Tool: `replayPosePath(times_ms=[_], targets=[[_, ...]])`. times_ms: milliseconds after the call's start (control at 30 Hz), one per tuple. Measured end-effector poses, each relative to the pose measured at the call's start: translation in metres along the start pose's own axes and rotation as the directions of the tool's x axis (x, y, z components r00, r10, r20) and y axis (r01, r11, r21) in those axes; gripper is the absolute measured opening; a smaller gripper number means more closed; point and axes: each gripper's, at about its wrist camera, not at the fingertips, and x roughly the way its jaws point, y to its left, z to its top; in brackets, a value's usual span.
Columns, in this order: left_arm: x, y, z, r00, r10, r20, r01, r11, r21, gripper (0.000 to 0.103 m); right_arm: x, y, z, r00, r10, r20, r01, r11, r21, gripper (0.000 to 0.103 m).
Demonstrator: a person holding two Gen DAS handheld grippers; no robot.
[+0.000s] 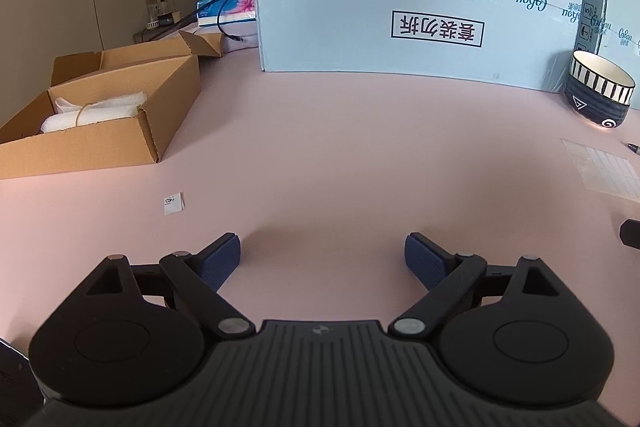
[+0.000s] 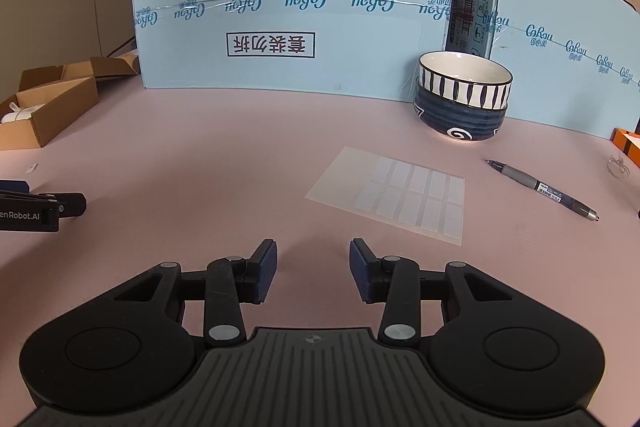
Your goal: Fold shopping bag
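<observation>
No shopping bag shows in either view. My left gripper [image 1: 322, 241] hovers low over the pink tabletop [image 1: 320, 155], its blue-padded jaws spread wide and nothing between them. In the right wrist view one of its fingers [image 2: 60, 207] pokes in from the left edge. My right gripper [image 2: 313, 247] is open too, with a narrower gap and only bare table between the pads. An open cardboard box [image 1: 120, 131] at the left holds a rolled white plastic bundle [image 1: 92, 113] tied with a rubber band; I cannot tell what it is.
Tall light-blue cartons [image 2: 300, 15] wall off the back. Two stacked patterned bowls [image 2: 464, 95] stand before them at the right. A sheet of white labels [image 2: 396, 195] and a grey pen [image 2: 540, 187] lie ahead of the right gripper. A small paper scrap [image 1: 173, 203] lies at the left.
</observation>
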Motion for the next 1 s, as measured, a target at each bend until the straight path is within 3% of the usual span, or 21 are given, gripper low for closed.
replayPosePath(times_ms=[167,233,300,400,1000], targets=[[-0.0007,0.0016,-0.0019,1.000,0.001,-0.005,-0.001,1.000,-0.012,0.103,0.0008,0.0010,-0.0031,1.000,-0.013,-0.006,0.013,1.000,0.001,0.063],[-0.0007,0.0027,-0.0022,1.000,-0.003,-0.004,0.003,1.000,-0.017,0.103,0.0019,0.0016,-0.0048,1.000,-0.026,-0.013,0.026,1.000,0.001,0.086],[-0.0007,0.0025,-0.0022,1.000,-0.003,-0.004,0.003,1.000,-0.017,0.103,0.0028,0.0011,-0.0061,0.999,-0.036,-0.017,0.036,0.999,0.005,0.088],[0.0000,0.0016,-0.0008,1.000,-0.003,-0.004,0.003,1.000,-0.018,0.103,0.0058,-0.0016,-0.0061,0.998,-0.051,-0.034,0.052,0.998,0.022,0.103],[-0.0007,0.0017,-0.0011,1.000,-0.002,-0.003,0.002,1.000,-0.017,0.103,0.0074,-0.0077,-0.0059,0.998,-0.038,-0.041,0.040,0.998,0.047,0.103]])
